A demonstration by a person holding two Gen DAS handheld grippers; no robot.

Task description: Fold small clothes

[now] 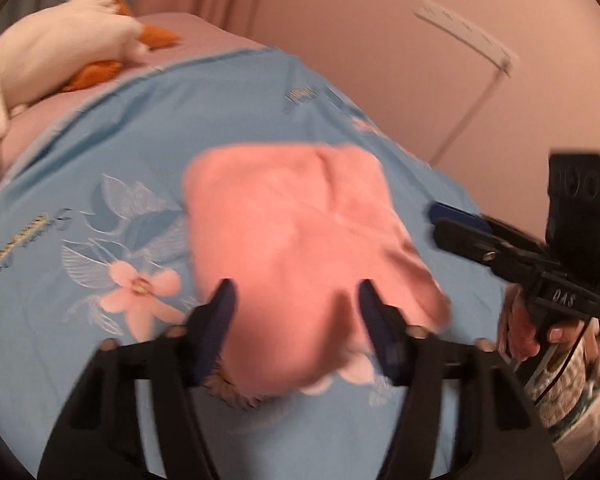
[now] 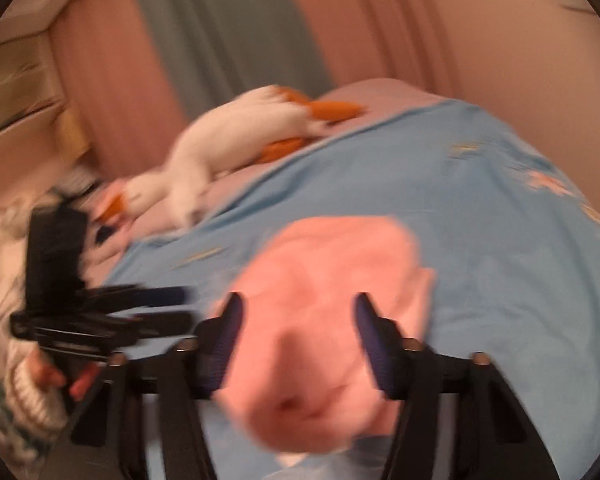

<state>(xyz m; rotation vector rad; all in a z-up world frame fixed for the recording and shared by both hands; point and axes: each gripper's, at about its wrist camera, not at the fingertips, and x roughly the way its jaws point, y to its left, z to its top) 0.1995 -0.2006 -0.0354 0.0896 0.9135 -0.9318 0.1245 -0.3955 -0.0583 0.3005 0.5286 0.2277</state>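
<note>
A small pink garment (image 1: 300,240) lies folded into a rough rectangle on the blue flowered bedspread (image 1: 100,160). My left gripper (image 1: 296,300) is open, its fingers wide apart over the garment's near edge, holding nothing. My right gripper (image 2: 298,312) is open too, hovering over the same pink garment (image 2: 332,300), which fills the gap between its fingers. The right gripper also shows in the left wrist view (image 1: 452,224), beside the garment's right edge. The left gripper shows in the right wrist view (image 2: 176,308), at the garment's left side. Both views are motion-blurred.
A white plush duck with orange feet (image 1: 60,52) lies on the pink sheet at the far end of the bed, also in the right wrist view (image 2: 228,136). Pink curtains (image 2: 380,20) hang behind. A knit-patterned sleeve (image 2: 16,404) shows at the left edge.
</note>
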